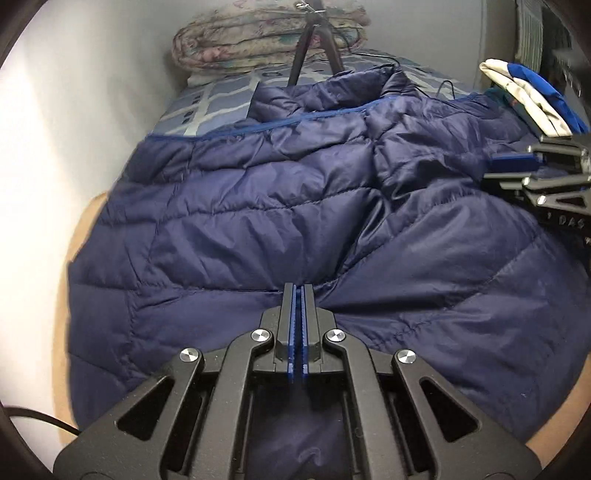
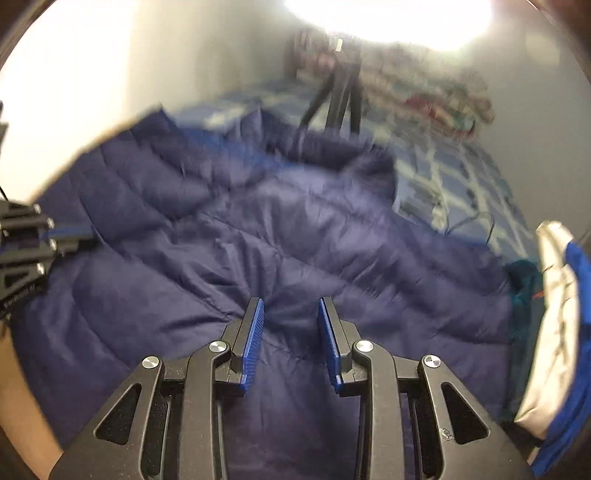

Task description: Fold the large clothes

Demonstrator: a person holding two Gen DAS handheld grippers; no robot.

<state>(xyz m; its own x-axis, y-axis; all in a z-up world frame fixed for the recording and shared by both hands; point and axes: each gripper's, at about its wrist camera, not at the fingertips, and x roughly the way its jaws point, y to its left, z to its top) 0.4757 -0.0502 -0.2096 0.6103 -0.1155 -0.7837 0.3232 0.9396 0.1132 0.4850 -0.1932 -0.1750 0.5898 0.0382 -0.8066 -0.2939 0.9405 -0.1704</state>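
A large navy quilted puffer jacket [image 1: 280, 206] lies spread on the bed, its collar at the far end and its hem hanging over the near edge. My left gripper [image 1: 298, 291] is shut, its blue pads pressed together with no cloth visible between them, over the jacket's near part. It also shows at the left edge of the right wrist view [image 2: 79, 234]. My right gripper [image 2: 291, 308] is open and empty just above the jacket [image 2: 280, 236]. It also shows at the right edge of the left wrist view [image 1: 495, 168]. The right wrist view is blurred.
A blue patterned bedsheet [image 1: 218, 103] covers the bed. A folded floral quilt [image 1: 258, 33] and a black tripod [image 1: 314, 48] stand at the far end. White and blue clothes [image 1: 535, 99] lie at the right. A white wall [image 1: 66, 122] runs along the left.
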